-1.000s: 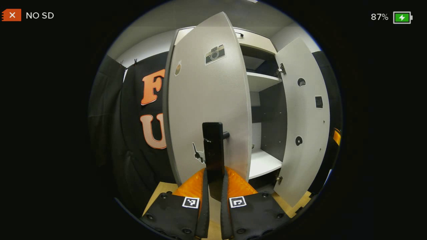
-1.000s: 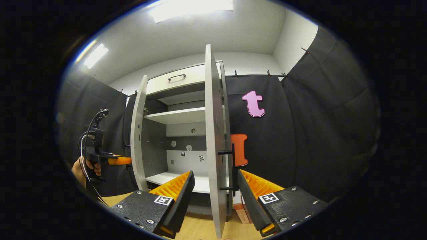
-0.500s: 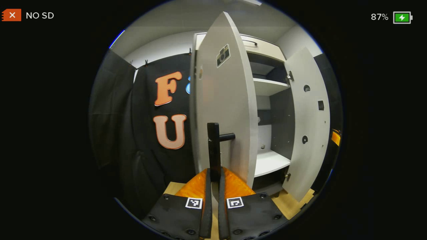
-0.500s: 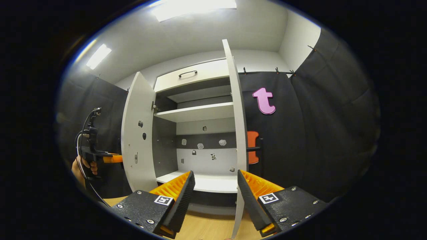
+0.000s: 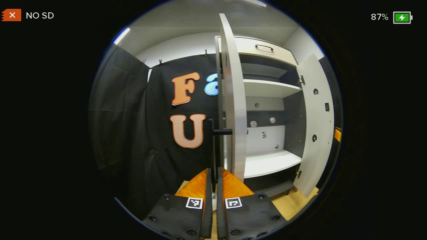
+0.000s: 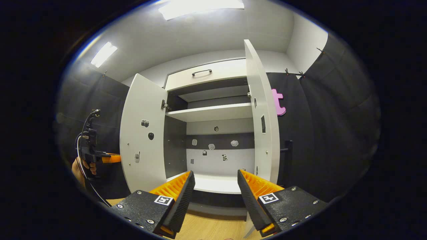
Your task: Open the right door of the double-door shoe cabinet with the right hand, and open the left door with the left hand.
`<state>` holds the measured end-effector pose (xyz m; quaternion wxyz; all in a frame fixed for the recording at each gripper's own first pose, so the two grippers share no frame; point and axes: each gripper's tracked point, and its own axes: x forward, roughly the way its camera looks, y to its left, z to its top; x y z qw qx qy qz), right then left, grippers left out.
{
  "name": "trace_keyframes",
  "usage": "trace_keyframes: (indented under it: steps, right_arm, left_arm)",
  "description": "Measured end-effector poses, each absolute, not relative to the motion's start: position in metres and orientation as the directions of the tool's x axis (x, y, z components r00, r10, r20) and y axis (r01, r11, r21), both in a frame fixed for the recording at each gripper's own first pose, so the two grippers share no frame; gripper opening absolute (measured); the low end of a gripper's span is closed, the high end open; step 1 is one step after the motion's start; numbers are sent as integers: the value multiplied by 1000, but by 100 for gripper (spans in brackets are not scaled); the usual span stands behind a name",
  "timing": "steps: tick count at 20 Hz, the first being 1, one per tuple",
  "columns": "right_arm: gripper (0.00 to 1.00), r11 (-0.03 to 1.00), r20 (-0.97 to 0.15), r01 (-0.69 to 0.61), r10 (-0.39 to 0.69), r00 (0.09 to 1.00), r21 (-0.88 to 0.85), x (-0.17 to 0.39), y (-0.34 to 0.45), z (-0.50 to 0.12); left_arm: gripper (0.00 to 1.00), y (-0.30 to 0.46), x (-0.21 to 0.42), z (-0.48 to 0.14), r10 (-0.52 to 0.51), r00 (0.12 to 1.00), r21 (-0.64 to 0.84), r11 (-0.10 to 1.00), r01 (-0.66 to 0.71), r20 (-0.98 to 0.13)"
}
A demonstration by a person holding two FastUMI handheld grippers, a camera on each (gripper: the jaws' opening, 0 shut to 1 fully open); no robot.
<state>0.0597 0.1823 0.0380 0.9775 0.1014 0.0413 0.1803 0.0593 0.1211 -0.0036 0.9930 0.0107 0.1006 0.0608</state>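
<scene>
Pinching the upright black bar handle (image 5: 212, 146) of the tall grey left door (image 5: 233, 100), my left claw (image 5: 212, 186); right claw (image 6: 213, 186) spread.

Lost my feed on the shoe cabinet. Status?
Left hand-held gripper shut on left door handle. Right hand-held gripper open, holding nothing. Left door and right door both swung open. No obstruction visible.

My left gripper (image 5: 212, 173) has its fingers nearly together, clamped on a thin bar. My right gripper (image 6: 213, 181) hangs level, fingers wide apart, gripping nothing.
</scene>
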Motion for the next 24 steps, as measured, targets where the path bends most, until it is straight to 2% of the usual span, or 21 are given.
trace_keyframes:
  steps: [1, 2, 5, 7, 12, 13, 14, 15, 16, 17, 18, 21, 24]
  right_arm:
    - [78, 913, -40, -349, 365, 930, 211, 57, 186, 40]
    - [78, 913, -37, -352, 367, 929, 208, 53, 190, 41]
    - [78, 923, -26, -344, 353, 935, 171, 43, 194, 46]
    - [78, 930, -11, -336, 341, 940, 152, 37, 195, 52]
    - [79, 930, 14, -337, 339, 941, 147, 23, 195, 60]
    - [86, 930, 22, -336, 336, 941, 149, 21, 196, 61]
    - [82, 929, 24, -335, 335, 942, 156, 19, 195, 61]
    - [82, 930, 20, -331, 332, 943, 163, 18, 192, 59]
    - [83, 931, 14, -326, 328, 944, 165, 19, 190, 58]
    - [87, 932, 14, -324, 326, 945, 162, 19, 189, 58]
    - [88, 935, 15, -321, 323, 946, 153, 19, 187, 58]
    - [91, 943, 17, -304, 305, 952, 136, 21, 182, 56]
    - [92, 938, 29, -315, 314, 949, 141, 19, 181, 54]
  left_arm:
    - [8, 118, 55, -3, 106, 976, 31, 994, -102, -188]
    - [3, 115, 50, 0, 98, 979, 36, 995, -93, -177]
    - [4, 103, 41, 6, 67, 985, 10, 998, -66, -159]
    - [10, 89, 34, 12, 34, 990, 4, 999, -33, -139]
    - [51, 63, 14, 30, 16, 998, 57, 998, -12, -65]
    - [59, 59, 12, 32, 25, 998, 61, 998, -22, -51]
    - [68, 56, 9, 35, 34, 999, 59, 998, -31, -41]
    - [76, 50, 7, 36, 39, 999, 56, 998, -37, -32]
    - [77, 45, 4, 38, 38, 999, 57, 998, -37, -26]
    - [85, 43, 3, 39, 43, 999, 61, 997, -42, -15]
    - [82, 39, 1, 41, 41, 999, 67, 997, -40, -7]
    - [82, 28, -4, 41, 51, 999, 91, 995, -51, 5]
    - [82, 10, -5, 42, 18, 1000, 91, 996, -21, 26]
